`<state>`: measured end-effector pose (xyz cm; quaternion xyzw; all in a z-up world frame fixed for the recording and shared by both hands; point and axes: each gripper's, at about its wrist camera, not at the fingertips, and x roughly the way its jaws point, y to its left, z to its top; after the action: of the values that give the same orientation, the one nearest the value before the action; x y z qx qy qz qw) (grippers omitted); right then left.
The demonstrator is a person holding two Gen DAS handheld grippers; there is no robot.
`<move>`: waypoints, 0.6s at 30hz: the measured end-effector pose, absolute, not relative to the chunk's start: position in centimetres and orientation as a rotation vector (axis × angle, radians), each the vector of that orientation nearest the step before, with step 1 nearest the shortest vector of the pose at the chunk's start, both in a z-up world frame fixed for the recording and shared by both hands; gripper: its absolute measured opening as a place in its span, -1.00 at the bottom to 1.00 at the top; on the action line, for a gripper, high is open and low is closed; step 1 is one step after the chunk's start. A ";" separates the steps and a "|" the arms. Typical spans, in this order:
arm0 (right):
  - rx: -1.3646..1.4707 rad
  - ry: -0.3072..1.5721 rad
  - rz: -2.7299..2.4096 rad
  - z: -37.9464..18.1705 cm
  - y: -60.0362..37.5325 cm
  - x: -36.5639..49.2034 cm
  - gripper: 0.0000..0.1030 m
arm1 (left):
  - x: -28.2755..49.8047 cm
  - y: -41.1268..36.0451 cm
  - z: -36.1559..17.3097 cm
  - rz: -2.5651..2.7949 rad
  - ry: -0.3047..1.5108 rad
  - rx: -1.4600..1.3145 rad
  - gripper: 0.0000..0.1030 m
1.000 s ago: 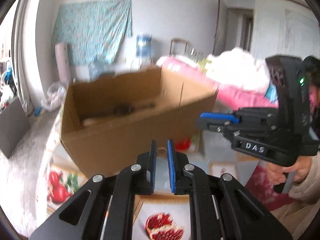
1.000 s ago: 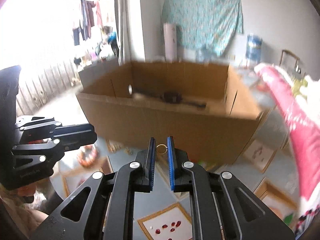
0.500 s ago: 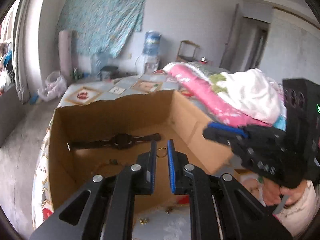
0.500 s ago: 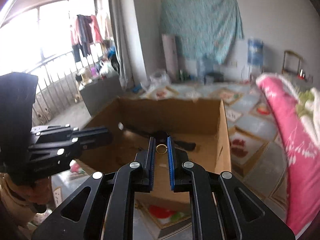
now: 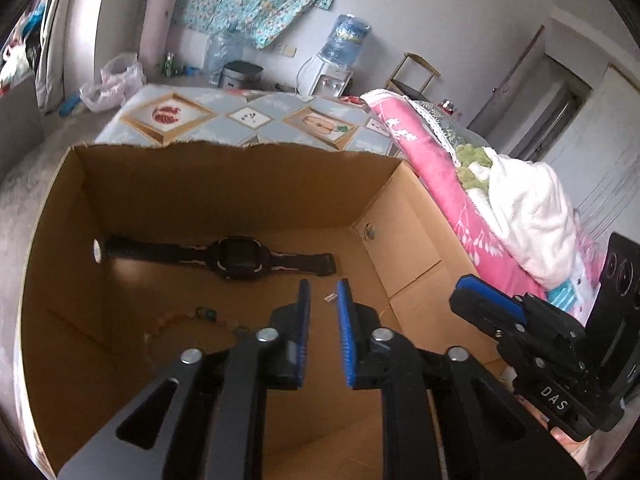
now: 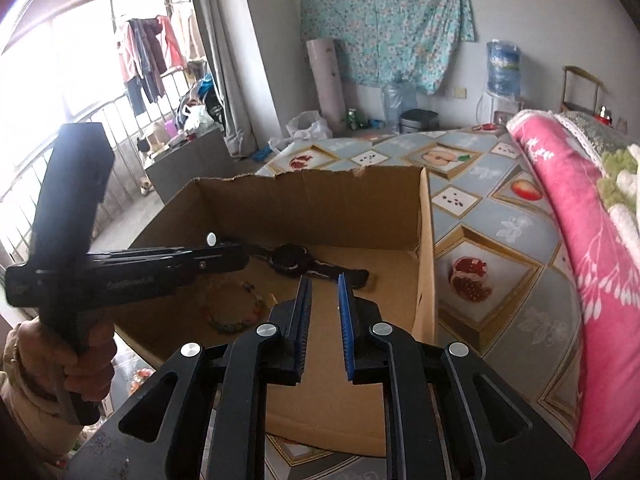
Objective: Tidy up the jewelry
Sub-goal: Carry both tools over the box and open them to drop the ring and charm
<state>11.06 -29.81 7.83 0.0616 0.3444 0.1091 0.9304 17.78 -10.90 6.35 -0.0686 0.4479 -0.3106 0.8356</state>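
Observation:
An open cardboard box (image 5: pixel 224 188) (image 6: pixel 312 200) sits on the patterned cloth. Inside lie a black wristwatch (image 5: pixel 238 258) (image 6: pixel 290 258), a beaded bracelet (image 5: pixel 188 322) (image 6: pixel 236 312) and a tiny silver piece (image 5: pixel 329 298). My left gripper (image 5: pixel 322 304) hangs over the box floor, jaws slightly apart and empty. My right gripper (image 6: pixel 322 300) is over the box's right part, jaws slightly apart and empty. The gold rings they held are not visible. Each gripper shows in the other's view: the right one in the left wrist view (image 5: pixel 480 300), the left one in the right wrist view (image 6: pixel 224 258).
A pink blanket (image 5: pixel 448 184) (image 6: pixel 580 216) and white bedding (image 5: pixel 528 208) lie right of the box. The fruit-print cloth (image 6: pixel 472 240) covers the surface around it. A water dispenser (image 5: pixel 340 52) and floral wall cloth (image 6: pixel 384 20) are behind.
Both grippers rose from in front of the box to above its inside. Each held a small gold ring earlier; now both jaws have opened a little and the rings are gone from them.

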 end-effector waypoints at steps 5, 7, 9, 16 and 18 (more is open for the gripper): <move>0.148 0.693 0.224 7.9 -30.6 11.2 -0.71 | 18.0 -10.7 6.5 -0.657 0.938 -0.176 -0.61; 0.166 0.678 0.222 8.3 -31.0 10.9 -0.70 | 17.9 -10.7 6.8 -0.660 0.928 -0.179 -0.61; 0.188 0.662 0.227 8.7 -31.5 10.6 -0.56 | 17.5 -10.6 7.2 -0.664 0.906 -0.178 -0.61; 0.323 0.588 0.303 10.0 -34.0 9.0 -0.40 | 15.6 -10.1 9.2 -0.714 0.801 -0.174 -0.48; 0.369 0.596 0.335 9.9 -34.5 9.2 -0.37 | 15.0 -9.9 9.7 -0.730 0.775 -0.164 -0.38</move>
<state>9.18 -34.48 9.90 0.1799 0.2904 0.1634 0.9255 14.96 -9.91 9.72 -0.0781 0.3690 -0.3478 0.8584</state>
